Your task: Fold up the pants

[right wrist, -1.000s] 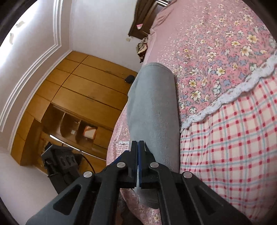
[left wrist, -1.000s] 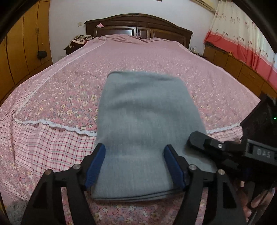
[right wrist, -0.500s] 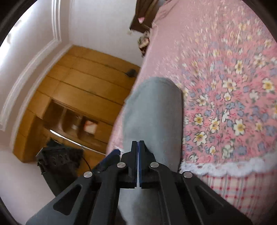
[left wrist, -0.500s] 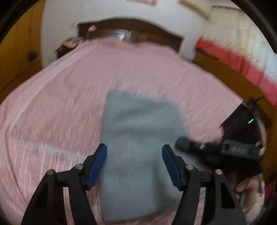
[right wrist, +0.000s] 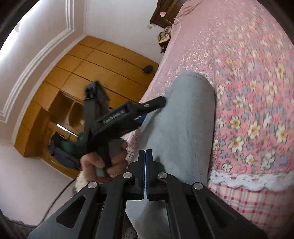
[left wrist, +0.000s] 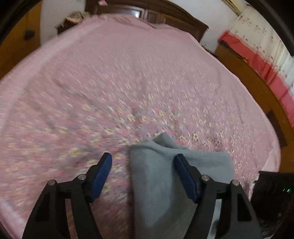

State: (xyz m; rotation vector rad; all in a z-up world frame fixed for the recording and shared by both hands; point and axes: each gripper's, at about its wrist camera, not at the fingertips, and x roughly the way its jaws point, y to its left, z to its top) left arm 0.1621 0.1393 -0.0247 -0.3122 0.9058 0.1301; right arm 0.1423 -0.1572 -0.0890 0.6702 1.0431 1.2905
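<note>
The folded grey pants lie on the pink floral bedspread; they also show in the right wrist view. My left gripper is open, its blue pads apart, over the pants' far left corner, with the right pad over the cloth. My right gripper has its jaws pressed together at the pants' near edge; whether cloth is pinched between them I cannot tell. The left gripper shows in the right wrist view, reaching over the pants' left side.
A dark wooden headboard stands at the far end of the bed. A wooden wardrobe is on the left, and a wooden cabinet under a red and white curtain is on the right. The bedspread has a white lace trim.
My left gripper has moved forward and left along the pants to their far corner, staying open. The right gripper stays shut at the near edge.
</note>
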